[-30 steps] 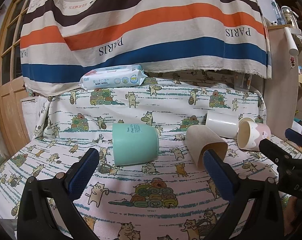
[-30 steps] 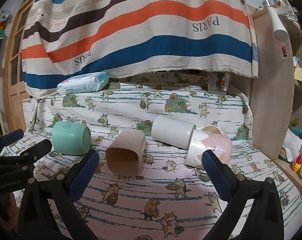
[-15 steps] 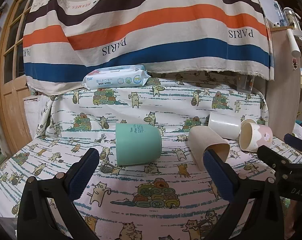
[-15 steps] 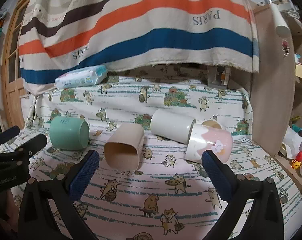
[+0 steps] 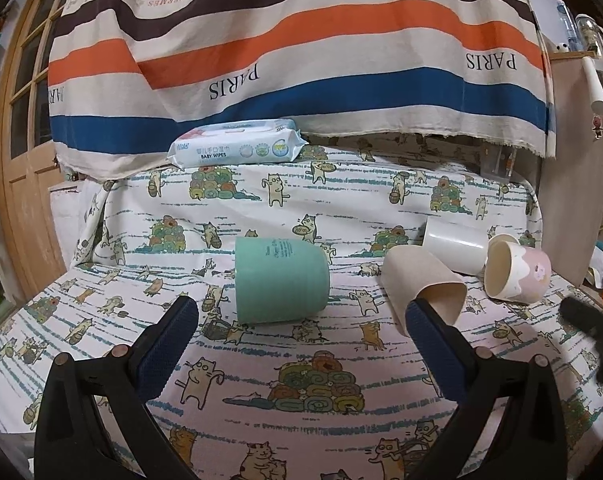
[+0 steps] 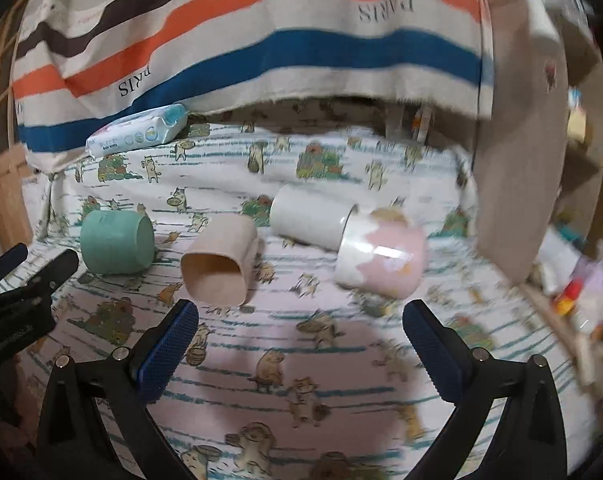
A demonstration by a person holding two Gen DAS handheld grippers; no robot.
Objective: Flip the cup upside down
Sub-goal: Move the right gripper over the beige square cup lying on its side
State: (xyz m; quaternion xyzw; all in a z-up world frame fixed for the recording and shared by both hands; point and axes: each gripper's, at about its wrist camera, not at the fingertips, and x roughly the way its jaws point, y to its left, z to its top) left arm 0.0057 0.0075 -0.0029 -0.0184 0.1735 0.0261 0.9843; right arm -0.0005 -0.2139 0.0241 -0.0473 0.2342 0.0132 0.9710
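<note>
My left gripper hangs spread wide with nothing between its pads, the mint-green plastic cup lying on its side just ahead. My right gripper gapes too (its view is blurred), with the beige squarish cup toppled ahead-left and the pink-and-white mug ahead-right on the cat-print cloth.

baby wipes pack | striped cloth hung behind | cat-print sheet

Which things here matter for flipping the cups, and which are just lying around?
Part of the job:
green cup, on its side
beige cup, on its side
white cup, on its side
pink cup, on its side
left gripper, open
right gripper, open

Just lying about:
baby wipes pack
striped cloth
</note>
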